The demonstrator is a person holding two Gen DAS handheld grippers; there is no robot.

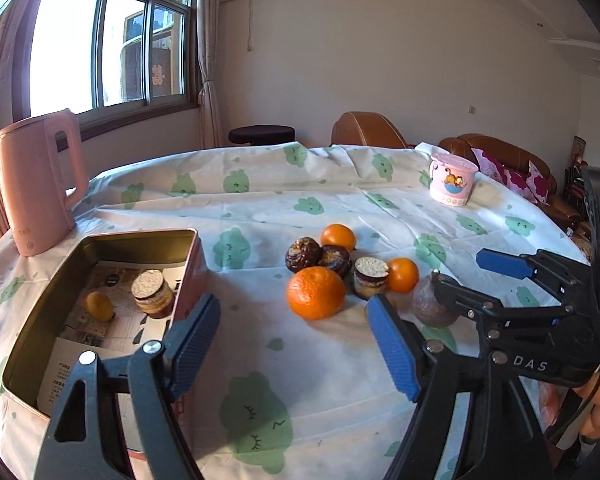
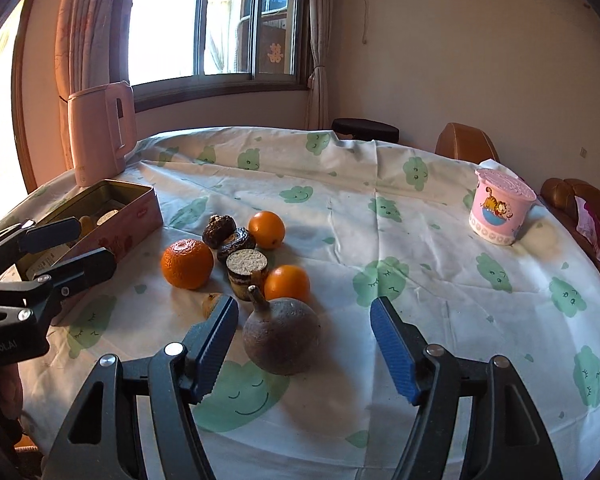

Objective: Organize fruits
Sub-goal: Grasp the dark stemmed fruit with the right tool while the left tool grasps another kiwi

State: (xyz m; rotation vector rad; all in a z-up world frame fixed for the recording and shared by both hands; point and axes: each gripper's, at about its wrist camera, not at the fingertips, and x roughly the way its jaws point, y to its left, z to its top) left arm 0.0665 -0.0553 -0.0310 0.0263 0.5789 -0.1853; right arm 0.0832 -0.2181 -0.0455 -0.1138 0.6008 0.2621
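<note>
Fruit [image 1: 316,291] lay heaped mid-table, at three o'clock from the tin [image 1: 100,300], while both grippers, left [image 1: 296,344] and right [image 2: 304,344], stood released and empty; the right best straddled the pear [image 2: 282,336] squarely before clenching.

"DAS" on right gripper [image 1: 500,284] (white lettering)

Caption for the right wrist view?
Open right gripper over a brown gourd-shaped fruit, oranges and tin beyond, on a round table.
</note>
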